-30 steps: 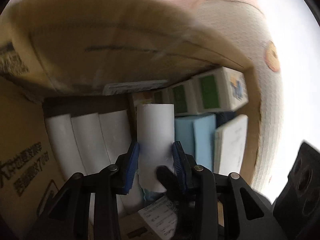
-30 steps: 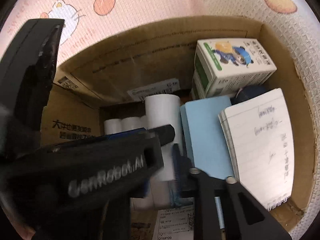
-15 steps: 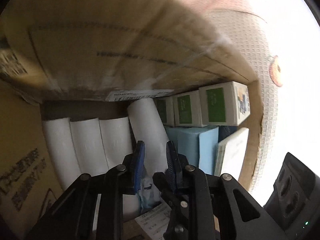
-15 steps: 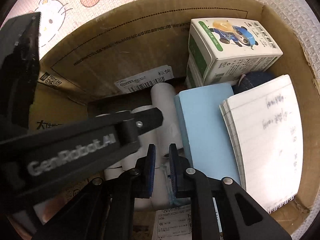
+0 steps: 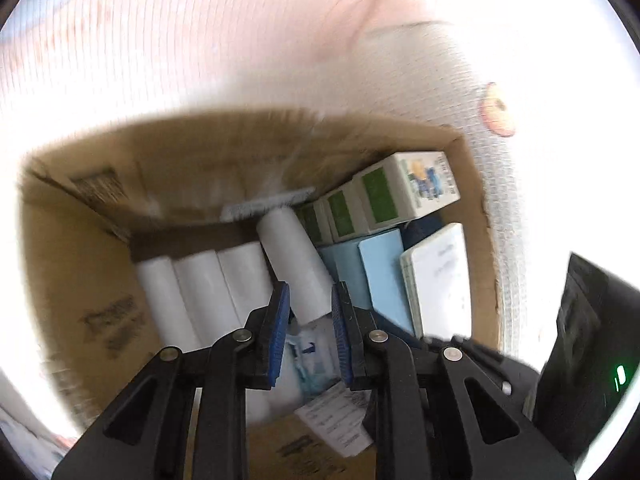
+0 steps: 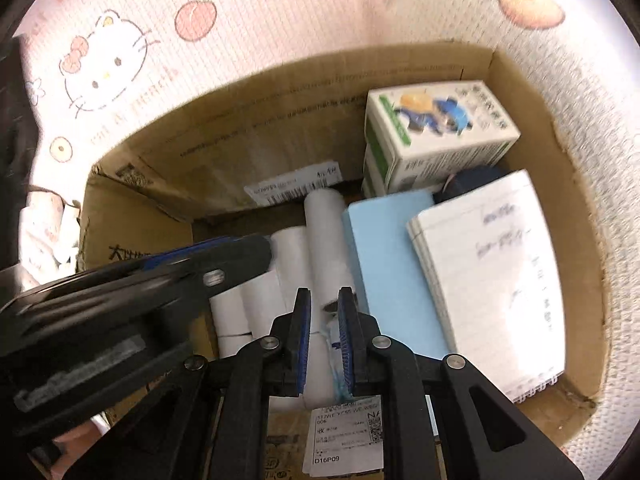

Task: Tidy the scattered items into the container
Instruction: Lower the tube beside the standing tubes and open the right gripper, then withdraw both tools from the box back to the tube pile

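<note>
Cloth, pink-white and waffle-textured with cartoon cats and fruit printed on it (image 6: 248,28), covers the surface around the brown cardboard box (image 6: 248,128); nothing of the room beyond shows, and the left-wrist view is washed out at its edges; inside the box white paper rolls (image 5: 204,292) lie side by side, one more white paper roll (image 5: 296,268) leaning tilted across them beside a light blue flat pad (image 6: 388,264), a white lined spiral notebook (image 6: 492,276) and green-and-white cartons (image 6: 436,136); a dark blue object (image 6: 472,182) behind the notebook is mostly hidden; the left gripper (image 5: 310,320) hangs just in front of the tilted roll, jaws parted and, as far as the blur allows, gripping nothing; the right gripper (image 6: 324,320) has a narrow gap between its blue pads (image 6: 304,332), empty, above a crumpled wrapper that is hard to make out.
</note>
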